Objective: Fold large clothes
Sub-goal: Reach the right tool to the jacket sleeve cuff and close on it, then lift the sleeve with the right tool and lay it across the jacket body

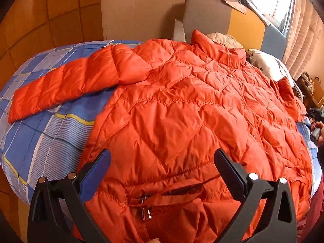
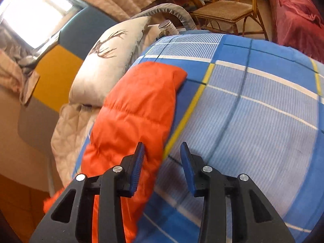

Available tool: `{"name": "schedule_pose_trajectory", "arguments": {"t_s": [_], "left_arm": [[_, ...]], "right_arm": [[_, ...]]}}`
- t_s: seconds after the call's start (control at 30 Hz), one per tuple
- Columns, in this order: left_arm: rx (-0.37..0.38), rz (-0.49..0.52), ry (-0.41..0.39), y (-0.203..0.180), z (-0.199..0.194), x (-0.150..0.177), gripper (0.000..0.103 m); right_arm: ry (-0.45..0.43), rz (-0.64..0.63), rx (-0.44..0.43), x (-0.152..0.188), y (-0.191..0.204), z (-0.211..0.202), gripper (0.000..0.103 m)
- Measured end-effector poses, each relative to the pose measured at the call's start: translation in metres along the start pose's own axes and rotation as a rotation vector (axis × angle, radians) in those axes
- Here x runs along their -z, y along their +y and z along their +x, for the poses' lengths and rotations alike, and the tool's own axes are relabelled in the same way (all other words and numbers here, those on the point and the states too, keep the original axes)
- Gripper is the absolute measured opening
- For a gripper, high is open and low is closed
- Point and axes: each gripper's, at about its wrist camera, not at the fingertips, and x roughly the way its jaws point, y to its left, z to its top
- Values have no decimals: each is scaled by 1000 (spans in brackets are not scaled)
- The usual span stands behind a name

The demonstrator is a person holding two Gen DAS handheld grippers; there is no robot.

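Orange jacket (image 1: 182,109) spread on plaid bed (image 1: 40,133), hem cut off.
L gripper (image 1: 162,160) wide open, empty; R gripper (image 2: 163,151) part-open, nothing held, beside blurred sleeve (image 2: 139,101).

Bright daylight from the blown-out window (image 2: 34,18); fisheye bending at edges, right view motion-blurred.

The bed (image 1: 40,133), covered in a blue, white and yellow plaid sheet, carries an orange quilted down jacket (image 1: 182,111) spread flat, collar toward 12 o'clock. One sleeve (image 1: 66,89) stretches out toward 9 o'clock on the sheet; the other sleeve (image 2: 137,105) lies along the opposite side. A white pillow (image 2: 109,60) with an antler print and a pale quilt (image 2: 68,125) sit just beside it, at the head.
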Motion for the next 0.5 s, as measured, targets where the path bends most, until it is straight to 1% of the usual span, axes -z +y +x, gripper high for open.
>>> {"name": "schedule_pose_trajectory", "arguments": {"t_s": [0.1,0.13,0.17,0.23,0.3,0.37,0.43,0.5], "left_arm": [[0,2,-2,-3,4,-3,101],[5,6,-4,-4,5,-4,101],[2,11,-3,-6,6,-4,101],[5,20,-3,-8,8,-4,101],[4,27,-2,-9,9,-3,101],[9,28,0,-9,10,0,101],[9,30,15,-9,13,3,101],[21,32,27,-7,14,9,101]], "right_arm": [[-16,3,-10,-8,3,7,22],[-7,1,-7,-9,3,8,13],[-12,-16,-6,-8,4,5,6],[-37,-69,20,-6,5,-4,4],[-62,-106,61,-4,-2,-18,4],[-90,-97,104,-2,-22,-35,4],[-106,-67,128,-1,-45,-50,3],[-115,-52,135,3,-63,-63,3]]}}
